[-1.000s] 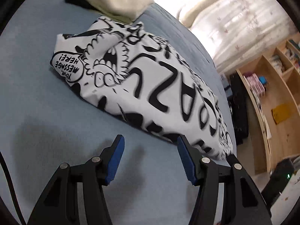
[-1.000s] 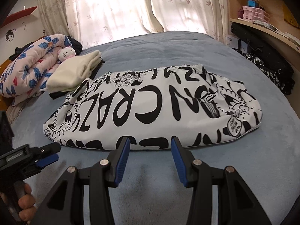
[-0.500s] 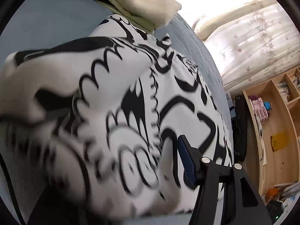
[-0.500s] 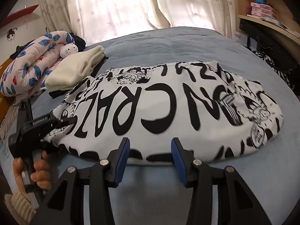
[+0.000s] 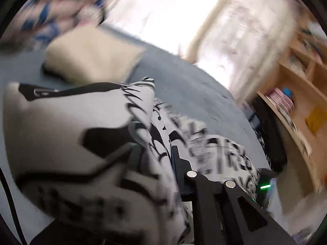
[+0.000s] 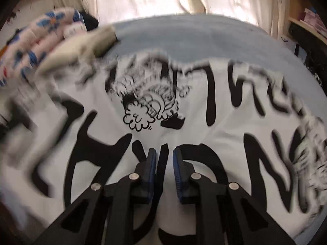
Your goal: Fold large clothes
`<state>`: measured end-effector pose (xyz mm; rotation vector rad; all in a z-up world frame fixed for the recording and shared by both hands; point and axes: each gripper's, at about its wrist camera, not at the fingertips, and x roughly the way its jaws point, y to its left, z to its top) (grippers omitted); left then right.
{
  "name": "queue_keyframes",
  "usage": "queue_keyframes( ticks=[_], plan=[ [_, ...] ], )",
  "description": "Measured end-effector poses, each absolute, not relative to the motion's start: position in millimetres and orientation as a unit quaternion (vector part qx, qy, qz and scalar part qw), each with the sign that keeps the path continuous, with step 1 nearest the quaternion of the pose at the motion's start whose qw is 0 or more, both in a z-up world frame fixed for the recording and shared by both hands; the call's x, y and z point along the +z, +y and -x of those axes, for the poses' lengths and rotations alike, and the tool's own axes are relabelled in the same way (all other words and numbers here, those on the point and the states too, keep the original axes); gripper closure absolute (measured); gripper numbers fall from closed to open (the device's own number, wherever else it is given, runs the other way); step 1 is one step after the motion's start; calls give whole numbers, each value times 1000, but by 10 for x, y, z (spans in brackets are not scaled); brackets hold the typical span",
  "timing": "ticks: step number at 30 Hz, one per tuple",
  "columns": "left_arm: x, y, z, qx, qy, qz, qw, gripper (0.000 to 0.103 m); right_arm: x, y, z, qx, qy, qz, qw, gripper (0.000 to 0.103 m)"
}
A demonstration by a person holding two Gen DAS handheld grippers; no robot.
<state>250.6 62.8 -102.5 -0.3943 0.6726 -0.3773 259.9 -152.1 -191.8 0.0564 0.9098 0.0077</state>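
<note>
Blue-grey bed [image 6: 204, 38] under a bright curtained window carries everything in both blurred views. Right tongs [image 6: 164, 170] are nearly together, pinching a ridge of the white garment with black lettering [image 6: 204, 122] between their blue pads, while on the left tongs [image 5: 163, 163] only one finger shows beside a raised fold of that garment [image 5: 71, 132], so whether they are clamped cannot be told. Beyond lie a cream folded cloth [image 5: 90, 55] and a floral quilt [image 6: 40, 38], with wooden shelves [image 5: 302, 102] at the side.
</note>
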Motion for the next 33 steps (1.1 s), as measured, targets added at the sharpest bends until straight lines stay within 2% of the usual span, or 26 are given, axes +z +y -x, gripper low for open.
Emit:
queue_keyframes(
  ticks=[5, 7, 10, 13, 17, 22, 23, 27, 31, 32, 33],
  plan=[
    [-507, -13, -2335, -227, 272, 97, 930, 96, -1904, -1719, -2571, 31, 447, -91, 889, 89],
    [-377, -302, -2310, -243, 262, 74, 931, 96, -1899, -1856, -2555, 53, 455, -132, 879, 93],
    [-236, -820, -2256, -260, 247, 9, 933, 94, -1800, -2129, -2415, 93, 474, -209, 850, 96],
    [-231, -1451, -2189, -275, 239, -75, 928, 93, -1542, -2590, -1995, 68, 460, -254, 848, 96],
    [-586, -2361, -2049, -300, 250, -181, 903, 91, -1292, -3401, -1284, -88, 411, -256, 871, 95],
    [-1481, -3185, -1973, -317, 323, -271, 850, 83, -1399, -4114, -767, -201, 413, -262, 849, 95],
    [-1649, -3259, -1963, -306, 326, -287, 847, 82, -1443, -4186, -708, -207, 418, -268, 843, 95],
    [-1742, -3322, -1819, -305, 284, -317, 852, 60, -1561, -4346, -585, -205, 427, -289, 832, 95],
    [-1495, -3080, -1849, -354, 332, -275, 830, 57, -1522, -4302, -628, -187, 422, -295, 837, 94],
    [-1399, -2994, -1891, -368, 346, -256, 824, 56, -1483, -4306, -620, -182, 417, -297, 840, 92],
    [-1335, -2911, -1914, -378, 357, -242, 819, 55, -1441, -4312, -623, -175, 410, -302, 842, 85]
  ],
)
